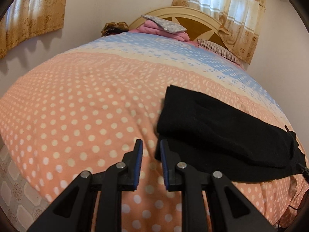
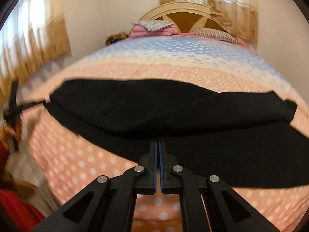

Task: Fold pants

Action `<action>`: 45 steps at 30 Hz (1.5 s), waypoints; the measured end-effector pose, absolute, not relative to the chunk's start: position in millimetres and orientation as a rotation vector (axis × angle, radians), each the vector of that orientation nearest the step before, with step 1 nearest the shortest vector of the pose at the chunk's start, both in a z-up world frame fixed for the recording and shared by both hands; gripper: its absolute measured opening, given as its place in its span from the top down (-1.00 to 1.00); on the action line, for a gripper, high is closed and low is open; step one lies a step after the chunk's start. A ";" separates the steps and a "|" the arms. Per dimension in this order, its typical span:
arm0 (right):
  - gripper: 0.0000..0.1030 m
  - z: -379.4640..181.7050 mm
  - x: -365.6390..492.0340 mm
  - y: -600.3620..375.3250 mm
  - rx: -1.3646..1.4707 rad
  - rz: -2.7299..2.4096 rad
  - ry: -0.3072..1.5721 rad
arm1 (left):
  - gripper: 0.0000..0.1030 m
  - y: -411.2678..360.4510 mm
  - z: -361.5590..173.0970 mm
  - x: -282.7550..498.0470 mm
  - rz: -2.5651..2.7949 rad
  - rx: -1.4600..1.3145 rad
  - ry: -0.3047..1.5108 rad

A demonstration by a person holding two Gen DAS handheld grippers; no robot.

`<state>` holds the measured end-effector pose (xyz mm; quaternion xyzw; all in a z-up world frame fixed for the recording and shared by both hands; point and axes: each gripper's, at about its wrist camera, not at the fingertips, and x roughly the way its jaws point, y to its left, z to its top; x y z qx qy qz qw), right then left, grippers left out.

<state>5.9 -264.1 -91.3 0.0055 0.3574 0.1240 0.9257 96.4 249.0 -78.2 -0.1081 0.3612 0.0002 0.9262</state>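
- Left wrist view: we find the left gripper (image 1: 151, 145) with a narrow gap between its blue pads, nothing gripped; polka-dot bedspread (image 1: 77, 106) shows through the gap.
- We note the folded black pants (image 1: 222, 131) lying on the bedspread, just right of the gripper's right finger; their right end runs to the picture edge, where details blur.
- Right wrist view: the right gripper (image 2: 157, 145) has its pads pressed together, empty, tips at the near edge of the pants (image 2: 154, 112).
- We see the pants spread across the bed in two overlapping layers; the right part is cut off by the lens rim.
- Left margin is smeared; a black bar-shaped object (image 2: 13, 114) there cannot be identified.
- Headboard (image 2: 185, 17) and pillows are partly hidden by the curtain.
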 end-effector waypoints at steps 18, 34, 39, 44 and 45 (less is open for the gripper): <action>0.92 -107.9 30.2 -270.7 0.583 0.346 0.807 | -0.58 201.6 -92.6 131.1 -0.196 -0.472 0.901; -0.43 -105.3 23.2 -303.4 0.703 0.202 0.716 | -0.59 206.8 -87.0 128.9 -0.129 -0.515 0.850; -0.43 -100.4 40.8 -304.1 0.681 0.109 0.736 | -0.59 210.6 -81.1 130.2 -0.124 -0.544 0.823; -0.44 -99.6 68.1 -285.8 0.609 -0.011 0.812 | -0.59 209.6 -84.7 135.2 -0.138 -0.577 0.852; -0.43 -98.8 69.5 -281.1 0.576 -0.015 0.817 | -0.59 209.0 -85.2 137.1 -0.142 -0.581 0.856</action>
